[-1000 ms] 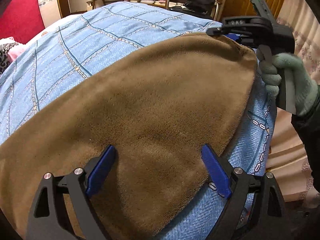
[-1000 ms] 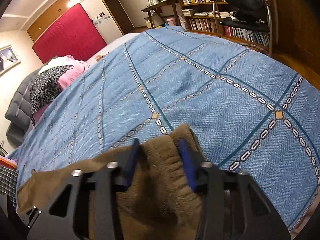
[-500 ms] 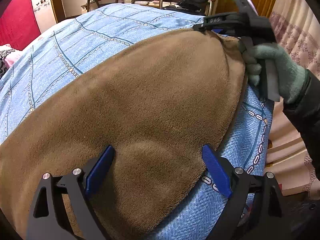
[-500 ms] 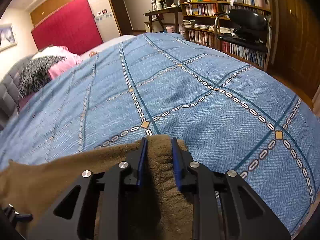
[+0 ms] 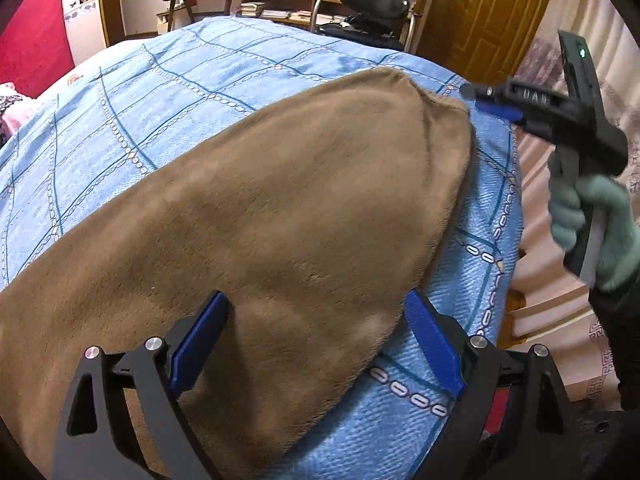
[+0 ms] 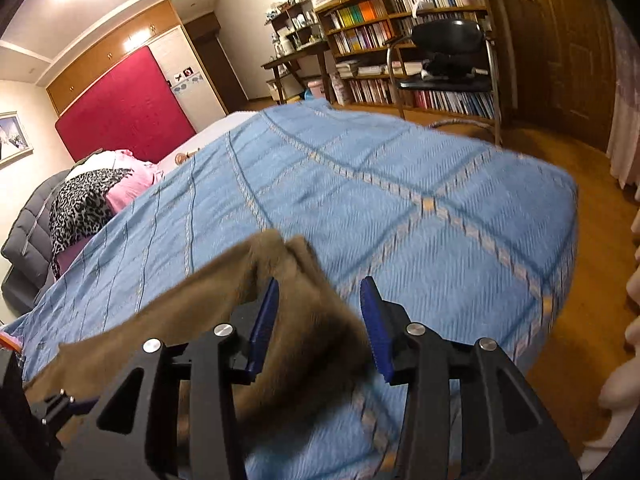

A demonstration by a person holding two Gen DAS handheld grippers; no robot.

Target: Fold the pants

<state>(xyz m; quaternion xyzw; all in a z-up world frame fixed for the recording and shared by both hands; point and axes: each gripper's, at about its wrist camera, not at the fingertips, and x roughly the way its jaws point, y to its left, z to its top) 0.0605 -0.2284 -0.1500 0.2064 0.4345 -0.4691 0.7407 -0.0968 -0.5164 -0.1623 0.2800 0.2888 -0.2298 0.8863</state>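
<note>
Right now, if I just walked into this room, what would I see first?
First you'd see the big brown pants spread flat across the blue patterned bedspread. At their far end, a green-gloved hand holds the right hand-held gripper, its jaws opening just clear of the pants' corner. Behind the bed, a bookshelf packed with colourful books lines the wall, with a black chair before it.

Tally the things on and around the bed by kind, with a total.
Brown pants: 1
Blue bedspread: 1
Tools: 2, left tool, right tool
Black chair: 1
Bookshelf: 1
Total: 6
</note>
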